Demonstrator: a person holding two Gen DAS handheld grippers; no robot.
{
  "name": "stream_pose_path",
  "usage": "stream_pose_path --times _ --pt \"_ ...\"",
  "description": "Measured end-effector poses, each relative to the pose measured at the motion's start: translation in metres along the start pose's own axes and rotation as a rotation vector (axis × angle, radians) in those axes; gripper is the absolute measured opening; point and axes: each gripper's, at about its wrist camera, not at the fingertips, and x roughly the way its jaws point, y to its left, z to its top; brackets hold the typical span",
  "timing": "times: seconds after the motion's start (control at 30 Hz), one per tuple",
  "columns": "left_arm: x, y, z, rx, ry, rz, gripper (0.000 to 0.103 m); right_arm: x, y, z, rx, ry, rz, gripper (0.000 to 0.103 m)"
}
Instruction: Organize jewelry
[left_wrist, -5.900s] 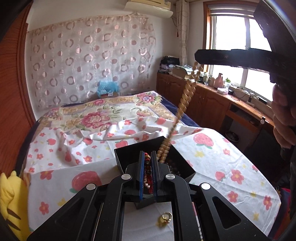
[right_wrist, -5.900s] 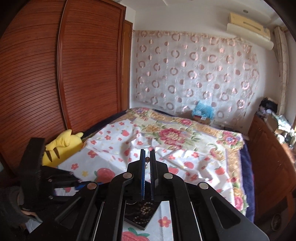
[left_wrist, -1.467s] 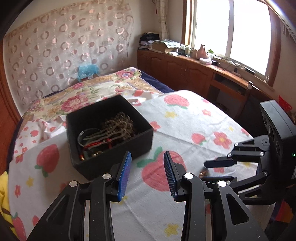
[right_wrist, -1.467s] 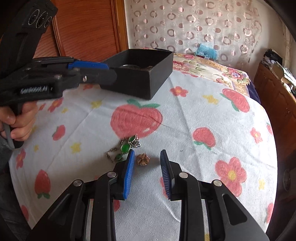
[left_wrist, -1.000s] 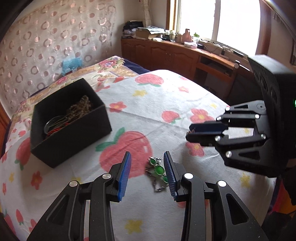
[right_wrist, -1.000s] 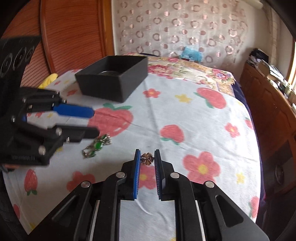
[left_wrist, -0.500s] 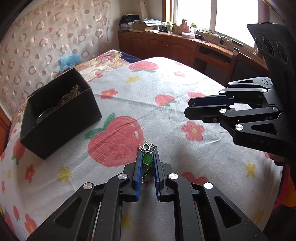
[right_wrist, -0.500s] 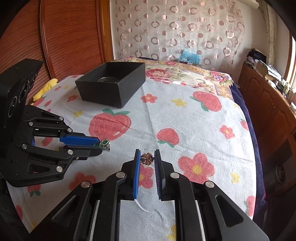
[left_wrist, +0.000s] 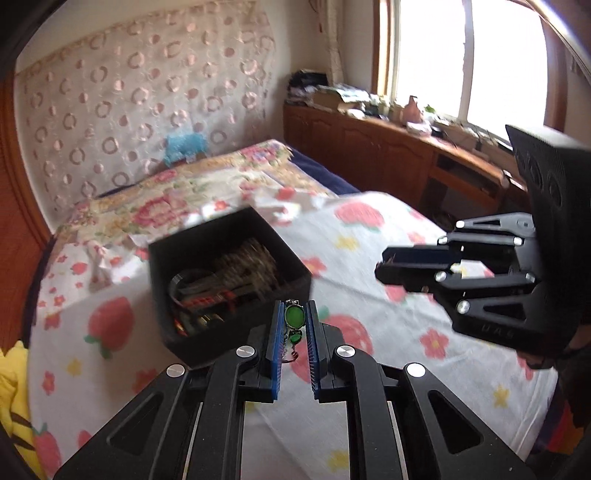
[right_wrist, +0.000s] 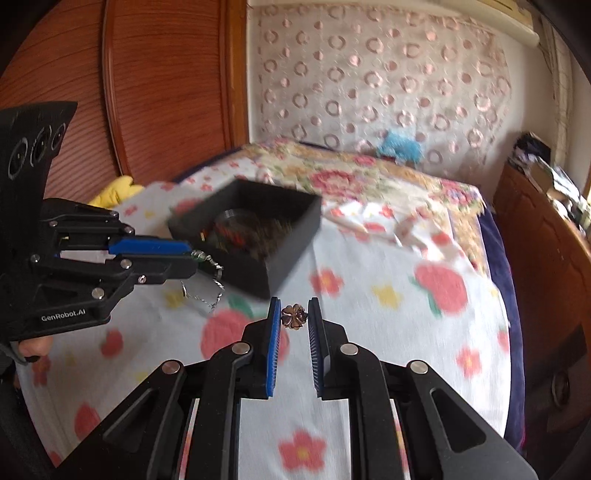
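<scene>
Both pieces are lifted off the cloth and carried toward the box.

Left wrist view: the green-stone bracelet (left_wrist: 294, 316), half a second ago lying on the bedspread (left_wrist: 369, 417), is now held raised between the narrowed fingers of the left gripper (left_wrist: 294, 321), at lower centre of the frame, just in front of the black jewelry box (left_wrist: 236, 325) at centre. The right gripper (left_wrist: 384, 266) is seen at centre right.
Right wrist view: the small flower-shaped ornament (right_wrist: 294, 316) is clamped at the tips of the right gripper (right_wrist: 294, 317), lower centre, now off the cloth. The box (right_wrist: 291, 240) sits above, left of centre. Dropping both into the box is judged to remain.
</scene>
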Motion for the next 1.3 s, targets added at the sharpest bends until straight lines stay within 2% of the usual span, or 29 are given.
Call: stream_pose_path --times 0.13,0.23,0.47,0.73,0.77,0.8,0.87,0.93,1.0,1.03,1.1,1.2,1.23,1.3 --pt "-0.007 0.022 0.022 -0.042 -0.059 0.041 0.01 0.012 0.003 0.03 -0.014 -0.032 0.015 0.017" --pt "-0.003 0.037 0.031 -0.066 -0.07 0.072 0.01 0.026 0.004 0.047 -0.008 -0.035 0.029 0.017" --pt "0.004 0.063 0.035 -0.119 -0.083 0.101 0.01 0.052 0.008 0.07 0.009 -0.03 0.055 0.017" --pt "0.005 0.074 0.032 -0.152 -0.066 0.15 0.013 0.073 0.01 0.083 0.037 -0.022 0.064 0.021" --pt "0.004 0.075 0.03 -0.155 -0.065 0.154 0.017 0.075 0.01 0.083 0.04 -0.018 0.066 0.022" --pt "0.002 0.075 0.028 -0.16 -0.067 0.155 0.027 0.075 0.012 0.083 0.039 -0.019 0.069 0.029" --pt "-0.004 0.076 0.024 -0.171 -0.074 0.168 0.038 0.075 0.015 0.081 0.043 -0.023 0.06 0.037" --pt "-0.013 0.075 0.018 -0.176 -0.078 0.185 0.044 0.072 0.016 0.078 0.05 -0.028 0.051 0.037" --pt "-0.02 0.073 0.014 -0.186 -0.082 0.195 0.063 0.064 0.017 0.073 0.059 -0.039 0.03 0.037" --pt "-0.028 0.072 0.009 -0.194 -0.092 0.209 0.068 0.059 0.017 0.071 0.065 -0.046 0.018 0.04" --pt "-0.039 0.071 0.003 -0.198 -0.108 0.226 0.082 0.042 0.019 0.064 0.087 -0.074 -0.008 0.063" --pt "-0.058 0.066 -0.008 -0.202 -0.124 0.267 0.093 0.015 0.024 0.049 0.111 -0.123 -0.053 0.074" --pt "-0.065 0.063 -0.013 -0.198 -0.13 0.285 0.094 0.007 0.026 0.045 0.118 -0.135 -0.068 0.076" --pt "-0.08 0.057 -0.022 -0.199 -0.144 0.313 0.095 -0.012 0.029 0.033 0.143 -0.164 -0.094 0.089"
